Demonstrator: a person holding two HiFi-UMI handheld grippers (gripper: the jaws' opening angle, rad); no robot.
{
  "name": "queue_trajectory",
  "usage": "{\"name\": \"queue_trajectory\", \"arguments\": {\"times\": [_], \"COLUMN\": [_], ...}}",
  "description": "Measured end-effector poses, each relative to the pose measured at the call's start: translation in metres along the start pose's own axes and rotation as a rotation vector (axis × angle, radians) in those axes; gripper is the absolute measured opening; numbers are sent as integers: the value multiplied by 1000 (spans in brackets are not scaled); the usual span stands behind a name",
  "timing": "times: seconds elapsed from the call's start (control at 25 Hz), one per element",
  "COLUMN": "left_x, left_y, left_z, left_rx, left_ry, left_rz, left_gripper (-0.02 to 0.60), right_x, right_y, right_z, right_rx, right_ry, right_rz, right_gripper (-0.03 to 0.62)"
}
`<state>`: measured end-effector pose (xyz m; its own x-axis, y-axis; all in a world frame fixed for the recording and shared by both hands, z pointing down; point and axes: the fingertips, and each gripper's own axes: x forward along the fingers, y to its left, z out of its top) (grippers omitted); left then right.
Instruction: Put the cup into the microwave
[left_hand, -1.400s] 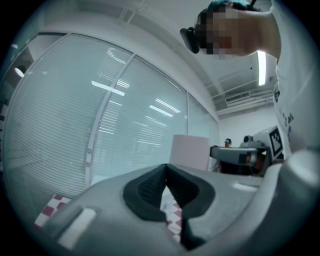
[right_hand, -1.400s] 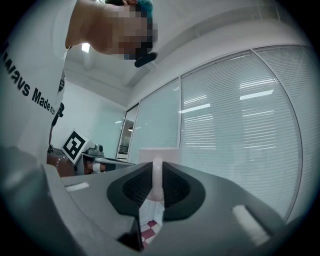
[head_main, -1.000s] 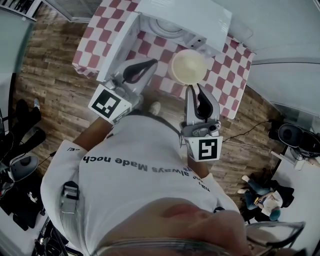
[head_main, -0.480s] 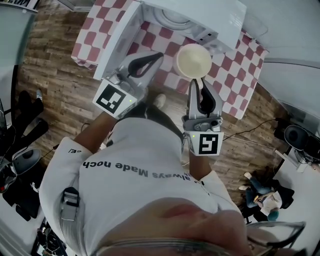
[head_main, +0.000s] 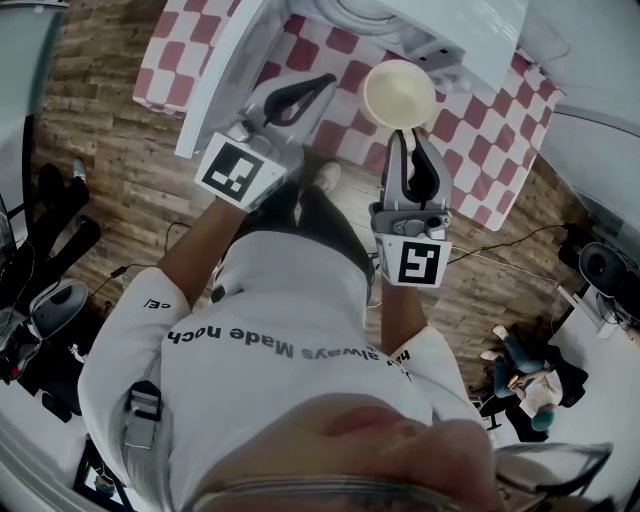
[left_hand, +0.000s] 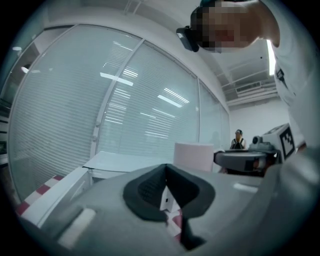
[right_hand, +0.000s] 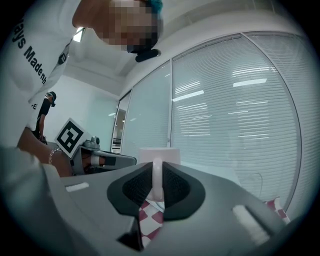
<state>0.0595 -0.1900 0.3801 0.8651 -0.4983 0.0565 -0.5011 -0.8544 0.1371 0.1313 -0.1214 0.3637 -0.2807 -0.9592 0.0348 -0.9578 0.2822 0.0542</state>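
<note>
Okay, status, near to far. Right hand-held gripper (head_main: 405, 135) is clamped on the thin white handle (right_hand: 157, 180) of the cream round ceramic cup (head_main: 398, 92), holding it upright in the air above the red-and-white checked tablecloth (head_main: 470, 165). Left hand-held gripper (head_main: 322, 82) has its jaws together with nothing between them, beside the white swung-open microwave door (head_main: 215, 75).

Change over the last second: both grippers and the cup have shifted forward, so the cup now sits just beside the front edge of the white box-shaped microwave (head_main: 470, 25). It's not in the cavity yet, so I'd say the approach is nearly done and insertion is next.

Count: two grippers, one cup, one microwave, one door.
</note>
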Motion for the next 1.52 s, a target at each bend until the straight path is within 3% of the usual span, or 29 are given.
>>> {"name": "queue_trajectory", "arguments": {"times": [1.52], "left_x": [122], "left_y": [141], "left_z": [-139], "left_rx": [-10], "left_ry": [41], "left_rz": [79], "left_gripper": [3], "right_x": [165], "right_y": [-63], "right_z": [-191], "right_rx": [27], "right_ry": [140], "right_rz": [-34], "right_gripper": [38]}}
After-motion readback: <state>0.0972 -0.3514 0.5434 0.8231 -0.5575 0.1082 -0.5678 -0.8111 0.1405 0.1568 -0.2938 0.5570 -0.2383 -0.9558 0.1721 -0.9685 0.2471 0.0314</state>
